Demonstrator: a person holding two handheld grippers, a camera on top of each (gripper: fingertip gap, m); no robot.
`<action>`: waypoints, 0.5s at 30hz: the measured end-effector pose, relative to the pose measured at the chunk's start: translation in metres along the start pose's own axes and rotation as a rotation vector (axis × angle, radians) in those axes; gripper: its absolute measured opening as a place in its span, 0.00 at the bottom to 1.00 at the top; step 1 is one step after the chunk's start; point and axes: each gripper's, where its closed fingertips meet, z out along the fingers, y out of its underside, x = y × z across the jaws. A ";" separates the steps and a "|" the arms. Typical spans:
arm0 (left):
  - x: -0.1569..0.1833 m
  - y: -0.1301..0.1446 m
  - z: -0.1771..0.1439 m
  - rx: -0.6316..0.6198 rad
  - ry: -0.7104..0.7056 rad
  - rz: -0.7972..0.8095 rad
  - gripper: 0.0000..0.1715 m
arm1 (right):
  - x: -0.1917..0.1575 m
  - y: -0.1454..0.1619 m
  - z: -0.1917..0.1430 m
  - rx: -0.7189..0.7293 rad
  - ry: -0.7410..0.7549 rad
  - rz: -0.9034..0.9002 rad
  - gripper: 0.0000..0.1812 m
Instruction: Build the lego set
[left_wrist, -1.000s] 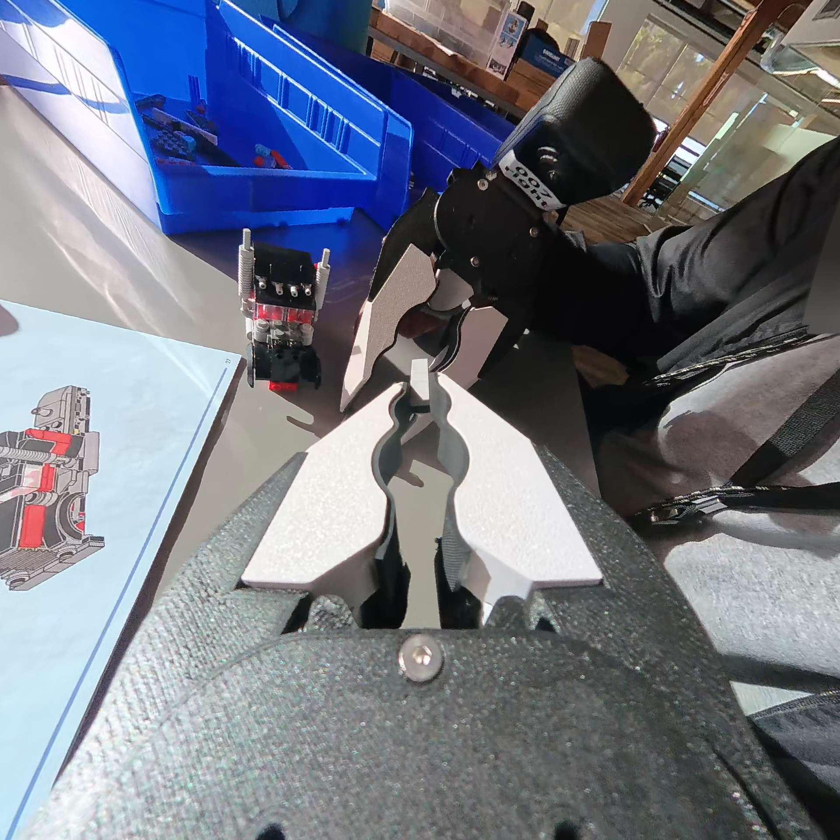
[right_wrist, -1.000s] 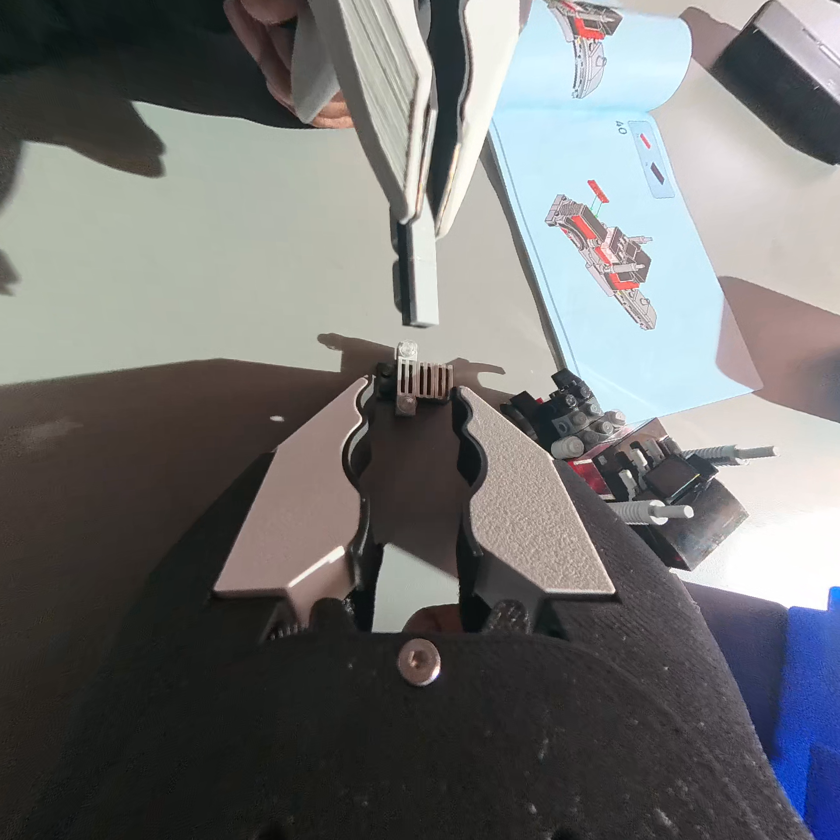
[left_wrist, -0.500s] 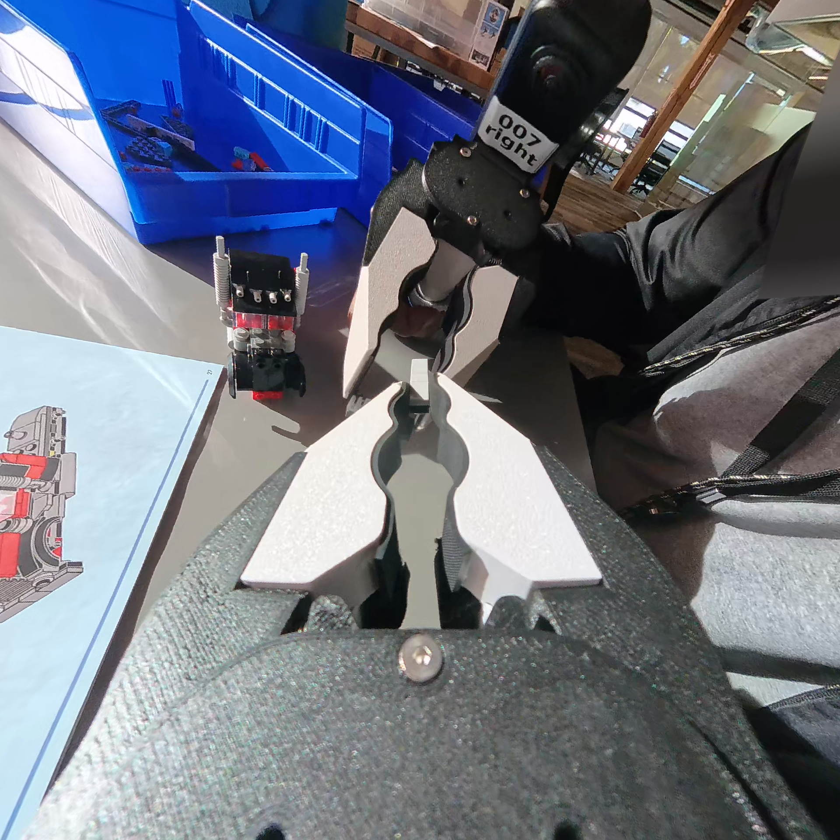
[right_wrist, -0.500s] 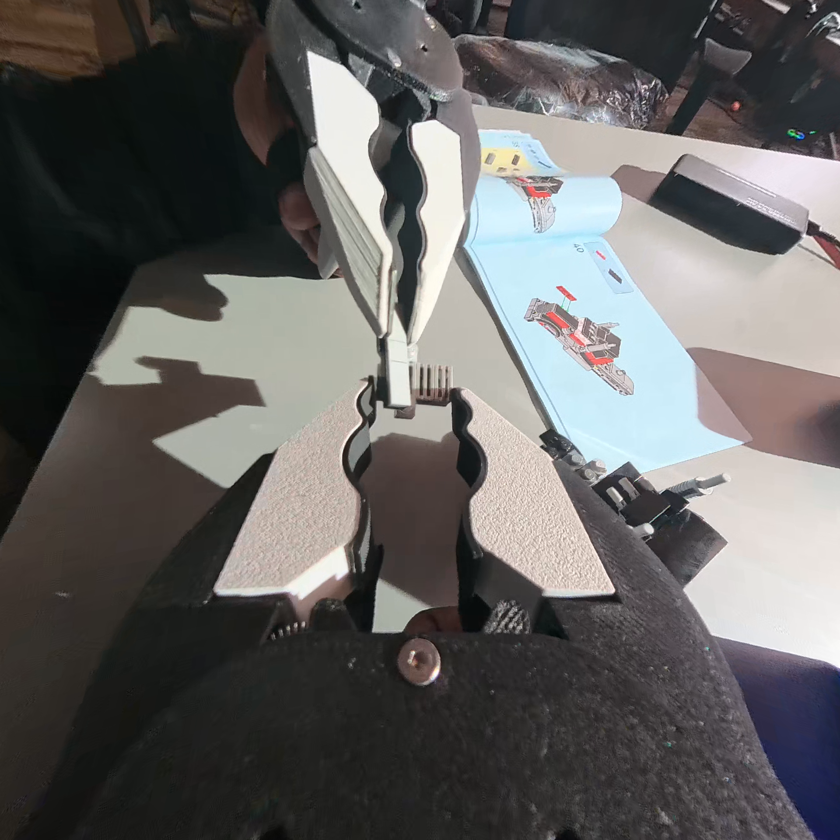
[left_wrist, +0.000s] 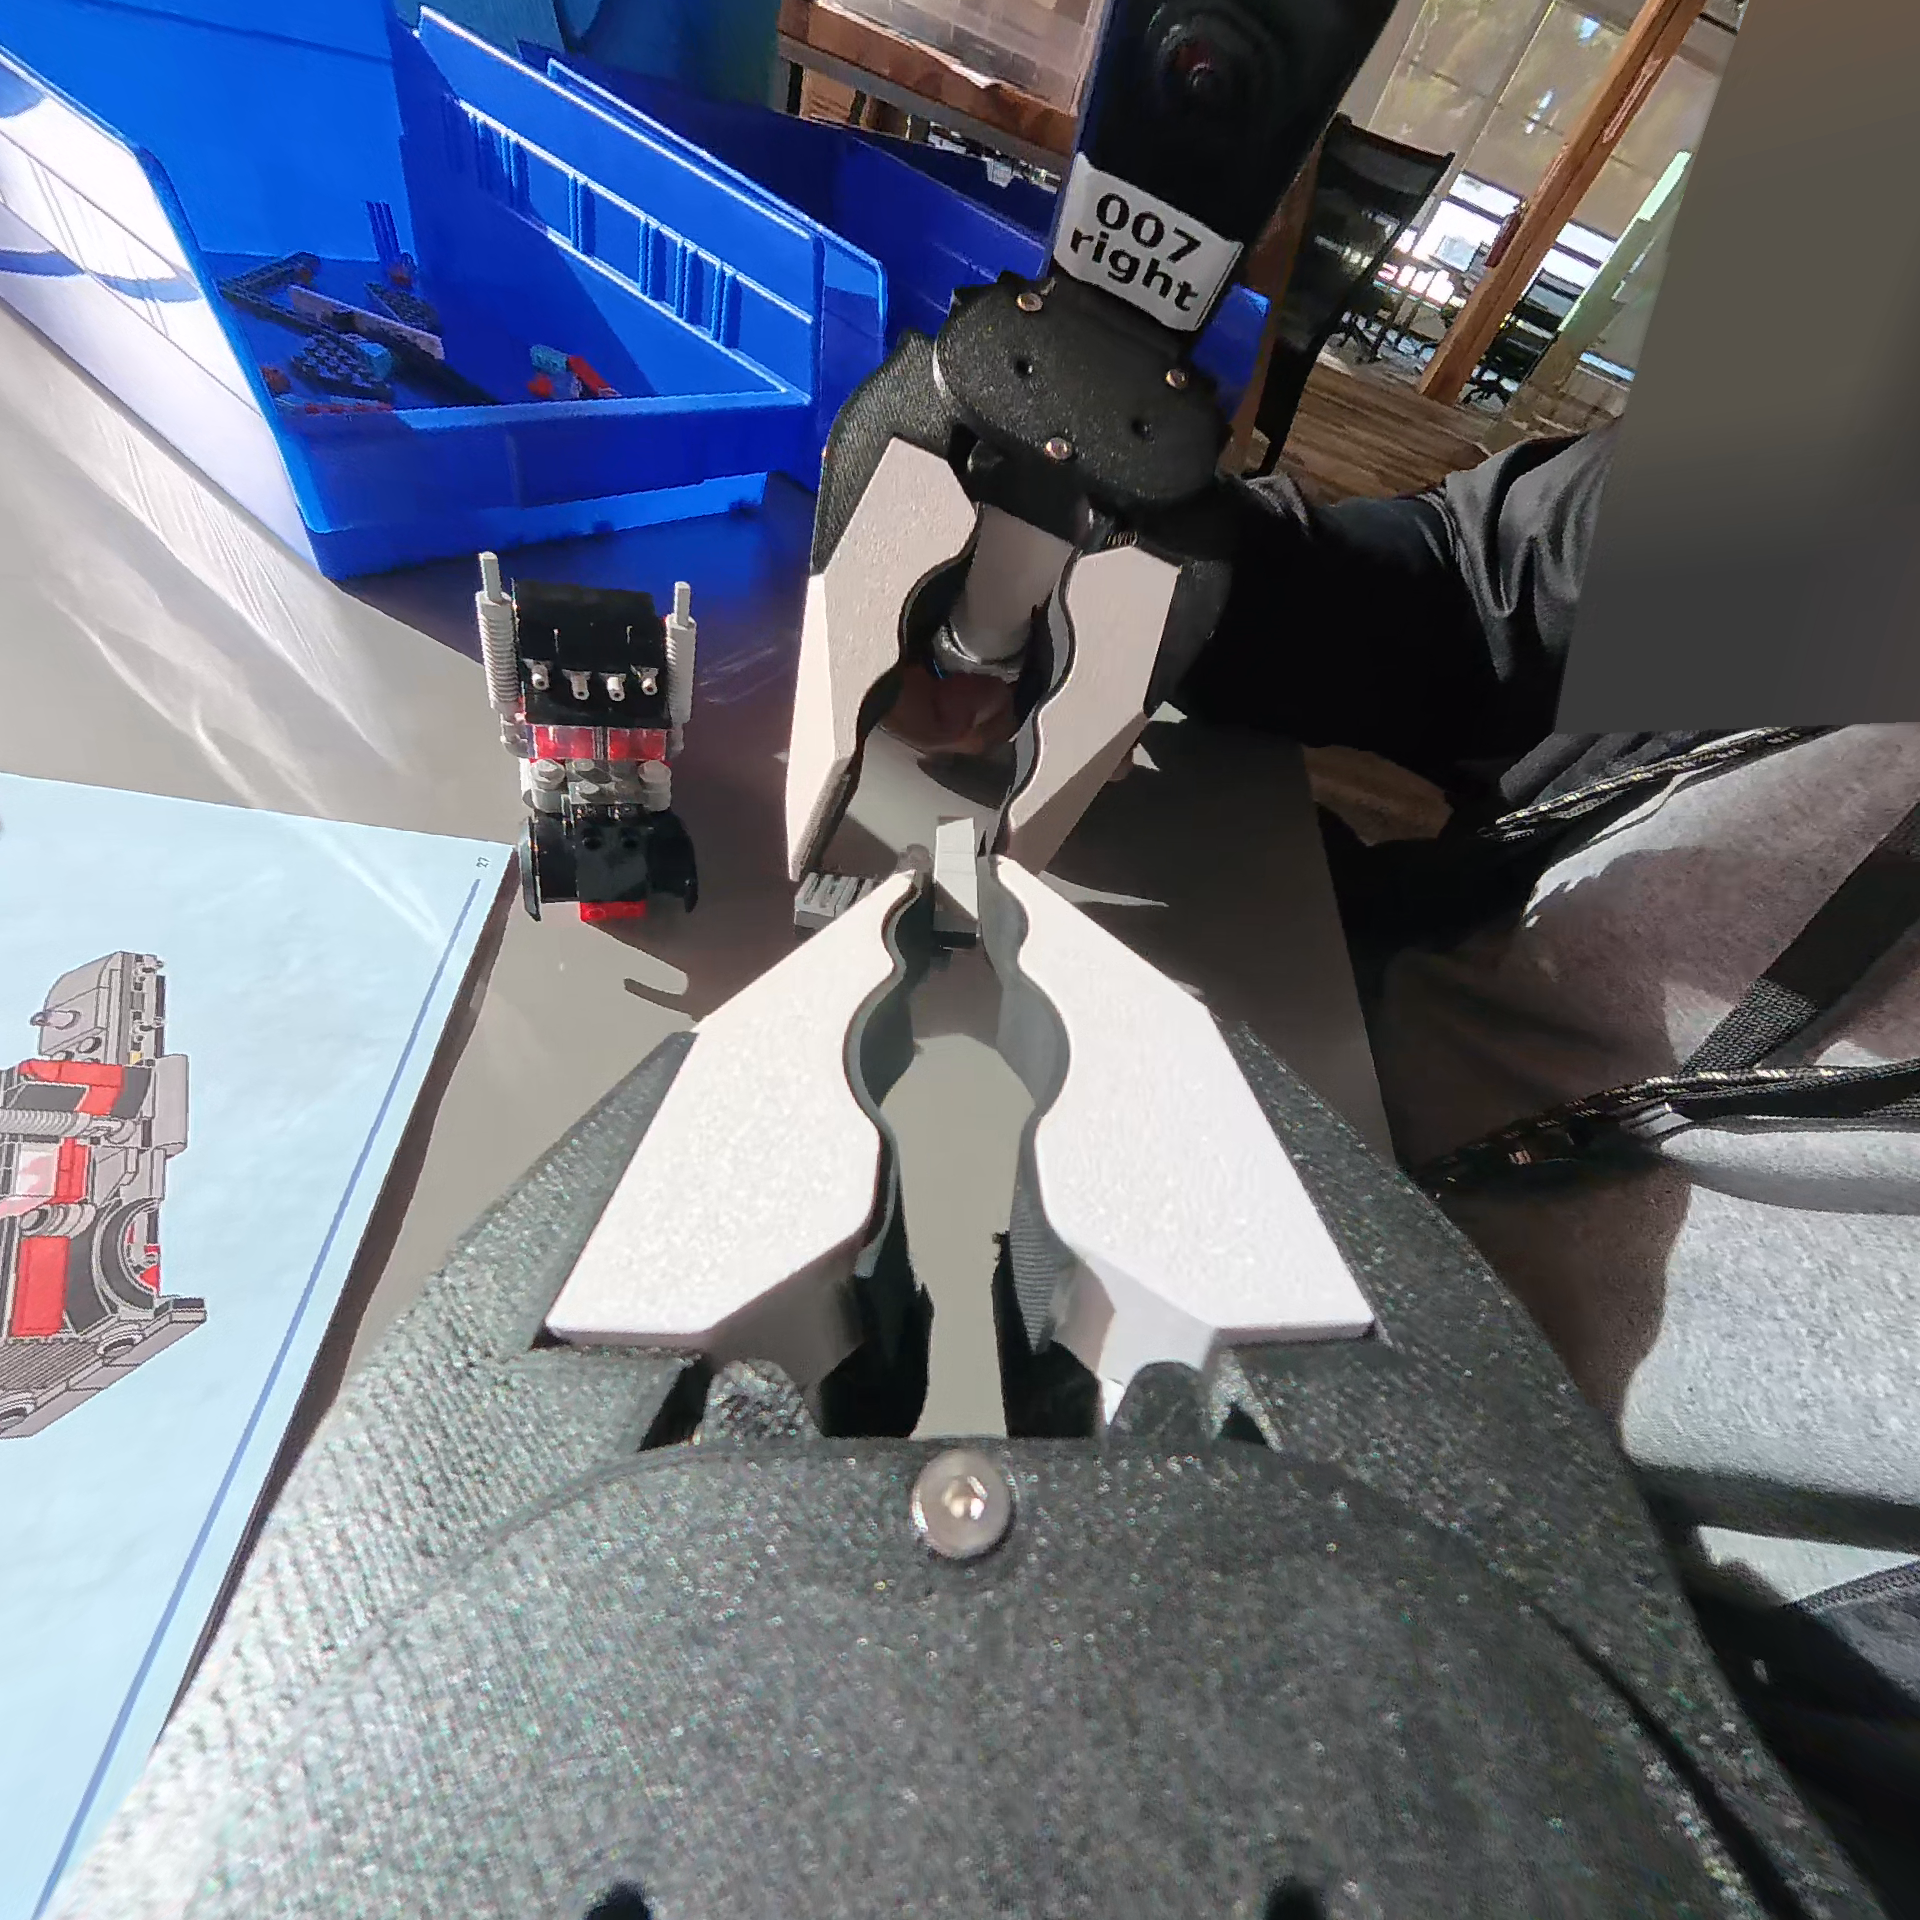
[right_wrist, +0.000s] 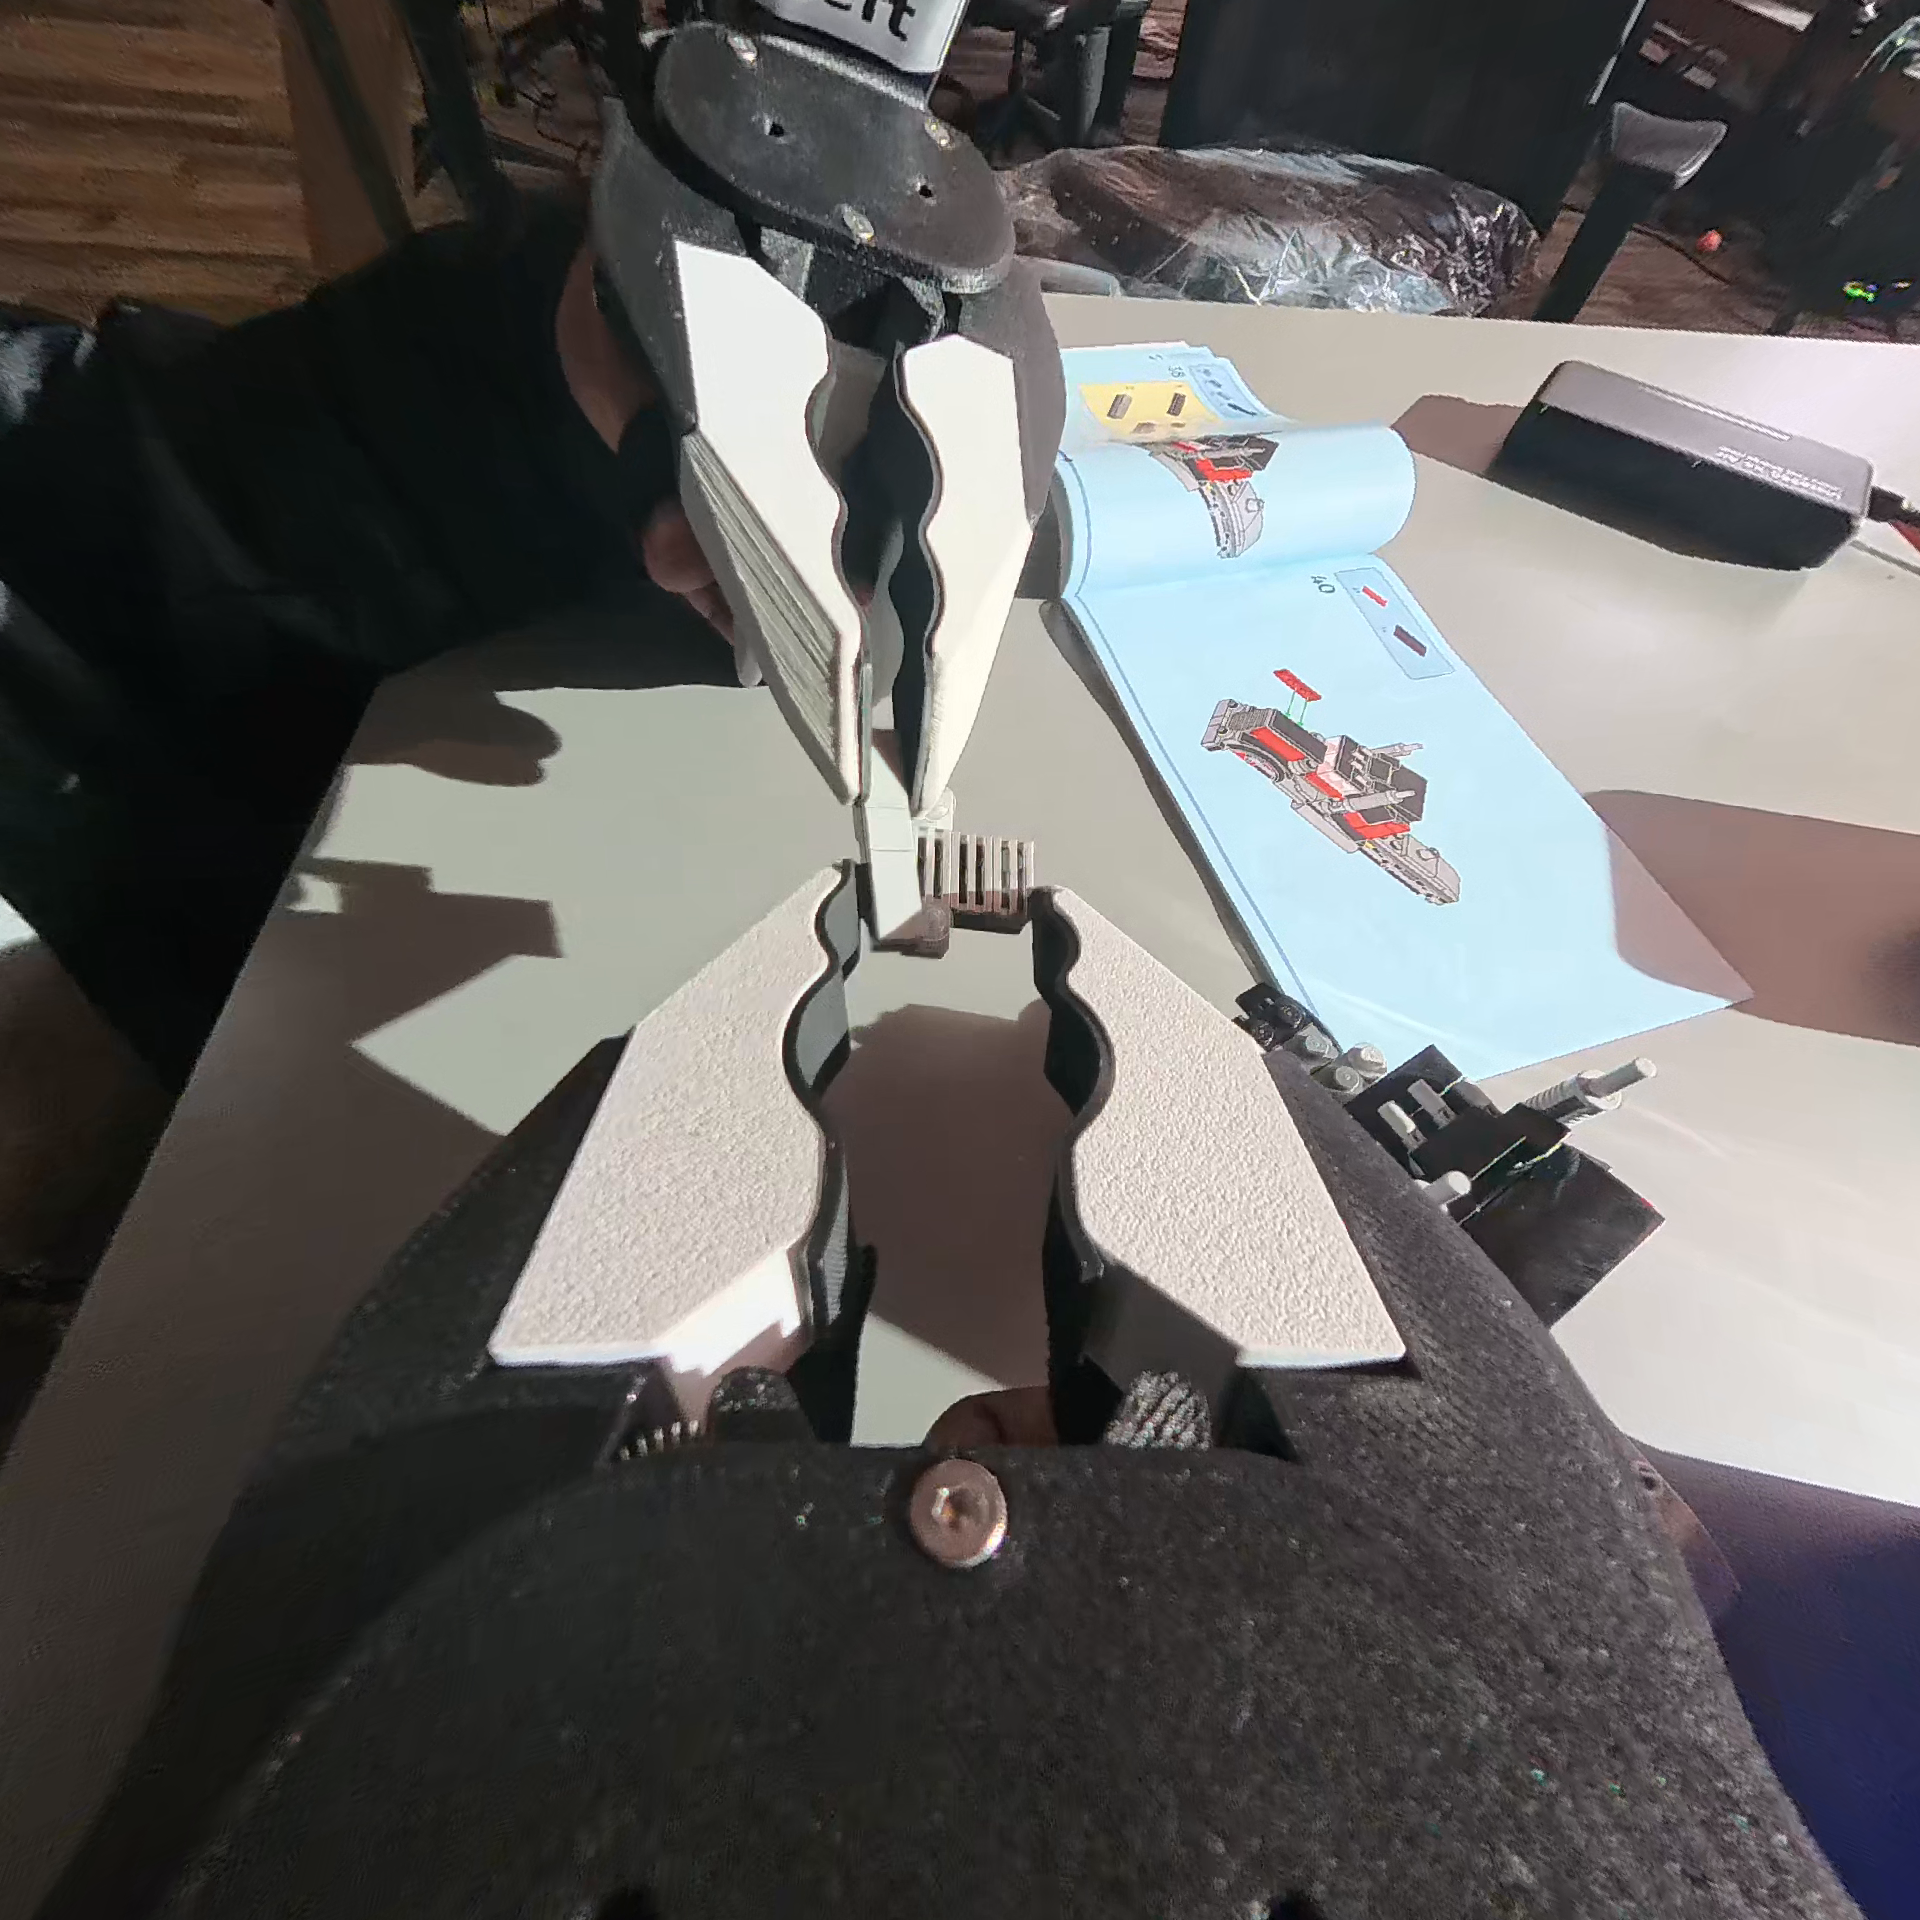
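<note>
My left gripper (left_wrist: 951, 883) is shut on a thin light-grey plate (left_wrist: 956, 862), held on edge. My right gripper (right_wrist: 940, 904) faces it tip to tip and is shut on a small grey grille piece (right_wrist: 977, 871). In the right wrist view the left gripper (right_wrist: 883, 800) comes down from above, and its plate (right_wrist: 888, 862) touches the left side of the grille piece, between my right fingertips. In the left wrist view the right gripper (left_wrist: 909, 857) shows with the grille piece (left_wrist: 831, 896) at its tip. The black and red truck model (left_wrist: 597, 748) stands on the table to the left, apart from both.
An open light-blue instruction booklet (left_wrist: 208, 1039) lies left of the truck and also shows in the right wrist view (right_wrist: 1403, 779). Blue bins (left_wrist: 468, 312) with loose bricks stand behind. A black box (right_wrist: 1683, 468) lies at the far table edge. A person's dark sleeve (left_wrist: 1455, 623) is at right. Left and right tips are no more than a few centimetres apart.
The left gripper has brought the plate down until it meets the grille piece. The right gripper has tilted up from facing the table top. The truck has not moved.
</note>
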 end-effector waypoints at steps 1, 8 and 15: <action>0.000 0.000 0.000 -0.002 0.000 0.001 0.06 | 0.000 0.000 0.000 0.001 -0.002 0.000 0.19; 0.001 0.000 0.000 0.001 0.000 0.006 0.06 | 0.000 -0.001 -0.001 0.005 -0.004 0.002 0.19; 0.001 0.000 0.000 0.002 -0.005 0.010 0.06 | 0.001 -0.001 -0.002 0.008 -0.001 0.004 0.19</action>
